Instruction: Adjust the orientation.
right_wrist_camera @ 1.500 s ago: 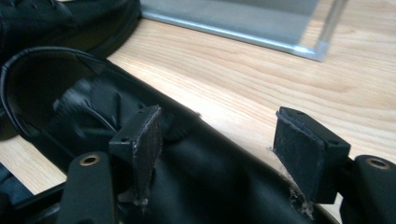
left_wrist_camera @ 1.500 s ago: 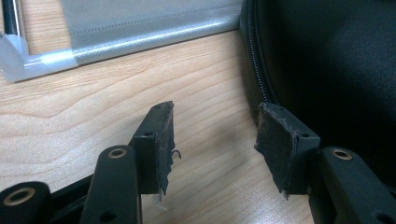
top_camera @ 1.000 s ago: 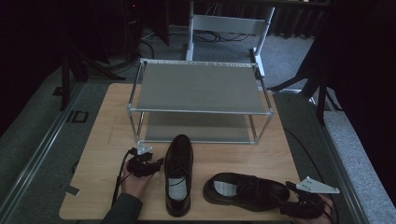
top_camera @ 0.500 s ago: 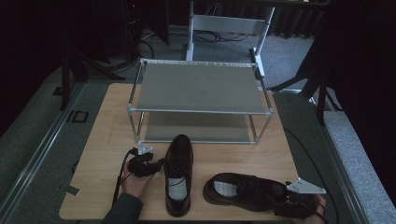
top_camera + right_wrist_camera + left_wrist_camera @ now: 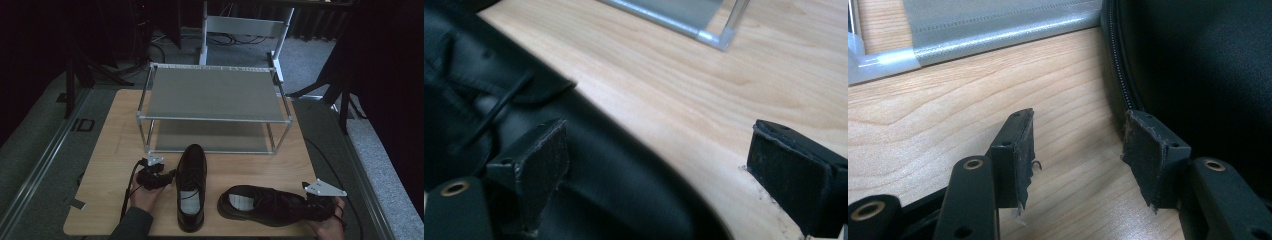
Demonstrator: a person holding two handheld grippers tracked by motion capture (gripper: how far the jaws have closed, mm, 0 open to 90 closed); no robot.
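Black leather and pale wood make up most of what I see on the desk; at the left, the left tongs sit low on the wood with jaws spread and nothing between them, just beside the near shoe; that shoe lies with its long axis running away from the person, toe towards the rack; in the left gripper view its side wall stands right against the right-hand jaw, so a small sideways shift would likely bring it into the gap; further right, the second shoe lies crosswise, its long axis along the desk's front edge; the right tongs meet its right-hand end, jaws wide apart, one jaw over the leather and the other over bare wood; each hand is nearest its own shoe, I judge.
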